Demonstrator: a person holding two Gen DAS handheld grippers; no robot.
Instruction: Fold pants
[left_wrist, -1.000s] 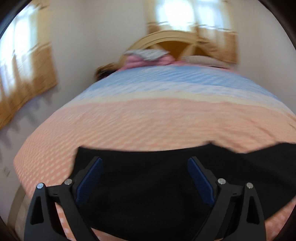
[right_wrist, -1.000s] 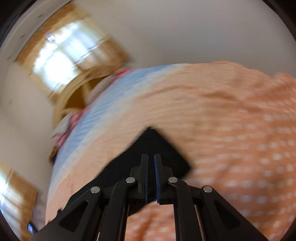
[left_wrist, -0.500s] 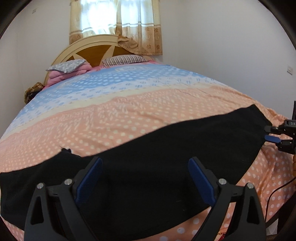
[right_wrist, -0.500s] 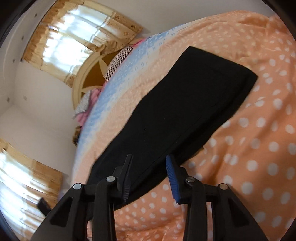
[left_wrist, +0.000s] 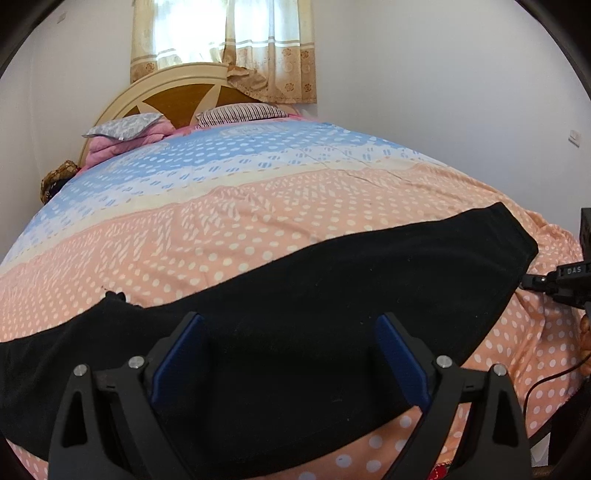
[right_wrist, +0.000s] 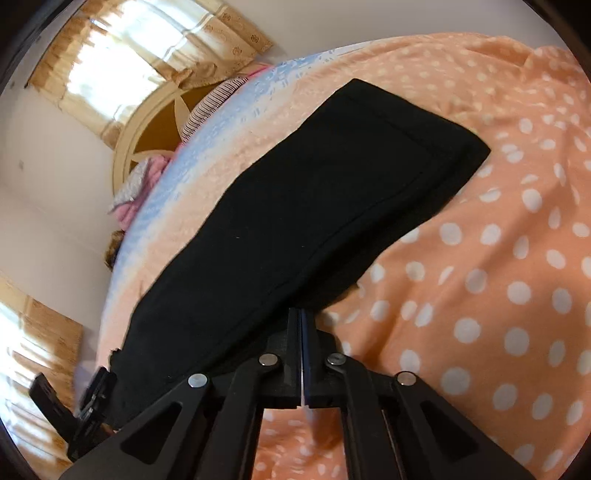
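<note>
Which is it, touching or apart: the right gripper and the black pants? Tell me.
Touching. The right wrist view shows the right gripper with its jaws closed on the near edge of the pants, and no bedspread visible between them.

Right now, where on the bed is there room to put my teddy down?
The wide bare stretch of bedspread between the black pants and the pillows by the headboard is free. So is the polka-dot patch right of the pants. The near edge is crowded: pants and both hand-held grippers.
</note>
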